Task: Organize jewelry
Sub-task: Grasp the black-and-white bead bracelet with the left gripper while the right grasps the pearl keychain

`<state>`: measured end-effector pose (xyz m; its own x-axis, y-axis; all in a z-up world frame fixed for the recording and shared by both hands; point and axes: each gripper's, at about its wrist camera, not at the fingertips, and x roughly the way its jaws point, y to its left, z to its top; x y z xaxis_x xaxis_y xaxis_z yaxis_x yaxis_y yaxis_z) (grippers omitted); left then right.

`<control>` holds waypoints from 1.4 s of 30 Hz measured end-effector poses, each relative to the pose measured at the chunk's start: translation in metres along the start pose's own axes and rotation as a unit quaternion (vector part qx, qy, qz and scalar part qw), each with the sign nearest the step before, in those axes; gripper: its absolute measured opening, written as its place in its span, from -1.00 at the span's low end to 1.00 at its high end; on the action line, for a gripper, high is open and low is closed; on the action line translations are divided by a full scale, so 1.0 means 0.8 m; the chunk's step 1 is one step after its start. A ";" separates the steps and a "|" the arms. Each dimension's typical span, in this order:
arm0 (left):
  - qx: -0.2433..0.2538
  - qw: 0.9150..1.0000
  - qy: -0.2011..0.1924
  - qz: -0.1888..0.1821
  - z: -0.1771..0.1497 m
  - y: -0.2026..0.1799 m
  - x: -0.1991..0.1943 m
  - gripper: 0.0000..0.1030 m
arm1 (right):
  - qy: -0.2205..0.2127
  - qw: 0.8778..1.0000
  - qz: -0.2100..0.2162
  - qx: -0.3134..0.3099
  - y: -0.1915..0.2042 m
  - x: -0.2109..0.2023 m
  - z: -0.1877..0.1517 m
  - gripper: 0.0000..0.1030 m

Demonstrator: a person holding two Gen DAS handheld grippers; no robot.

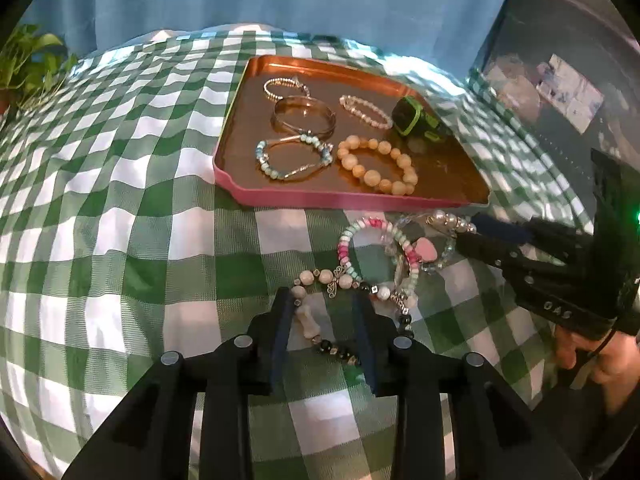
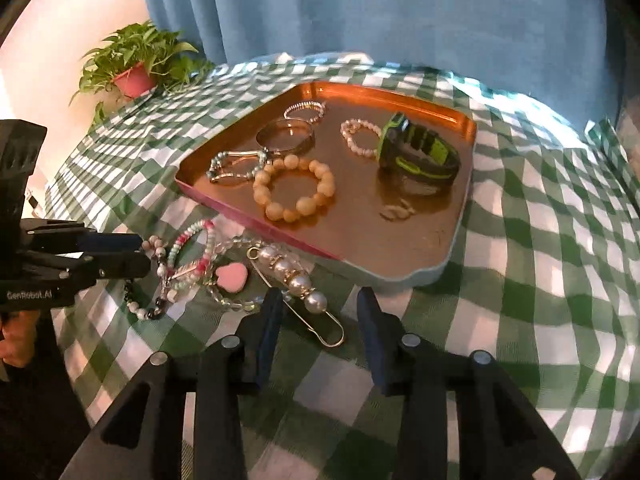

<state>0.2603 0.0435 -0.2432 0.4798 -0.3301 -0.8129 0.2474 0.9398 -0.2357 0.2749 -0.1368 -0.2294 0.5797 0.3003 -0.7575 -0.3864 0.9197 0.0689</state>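
Note:
A pink-rimmed copper tray [image 1: 320, 200] [image 2: 256, 220] holds several bracelets and a green-and-black watch [image 1: 412, 116] [image 2: 416, 152]. In front of it, loose jewelry lies tangled on the checked cloth. There is a pink-and-mint bead bracelet [image 1: 360, 232], a pink heart [image 2: 232, 276], a pearl pin [image 2: 296, 276] and a white-and-black bead bracelet [image 1: 320, 278]. My left gripper [image 1: 321, 300] is open, straddling part of the white-and-black bracelet without pressing on it. My right gripper [image 2: 320, 296] is open, and the lower end of the pearl pin lies between its fingers.
A green-and-white checked cloth [image 1: 120, 240] covers the table. A potted plant [image 2: 136, 68] stands at the back left, and a blue curtain [image 2: 360, 8] hangs behind. A person's hand [image 1: 600, 356] holds the right gripper. Dark furniture [image 1: 560, 80] stands to the right.

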 end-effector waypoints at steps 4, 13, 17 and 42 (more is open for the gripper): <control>-0.030 0.999 0.008 0.009 0.001 0.010 -0.005 -0.82 | -0.009 1.000 -0.004 0.001 0.004 -0.012 -0.004 -0.82; -0.049 0.998 -0.009 0.031 -0.033 0.029 -0.058 -0.82 | 0.001 0.998 -0.017 0.064 0.017 -0.070 -0.055 -0.82; -0.079 0.997 0.015 0.001 -0.042 0.051 -0.051 -0.76 | -0.008 0.998 -0.028 0.064 0.028 -0.084 -0.067 -0.80; -0.001 0.999 -0.026 0.040 -0.041 -0.009 -0.080 -0.82 | -0.034 0.993 -0.043 0.103 0.032 -0.081 -0.067 -0.81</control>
<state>0.2006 0.0608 -0.2069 0.5415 -0.2578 -0.8002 0.2041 0.9637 -0.1724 0.1891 -0.1460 -0.2133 0.6536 0.2274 -0.7219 -0.1818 0.9730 0.1420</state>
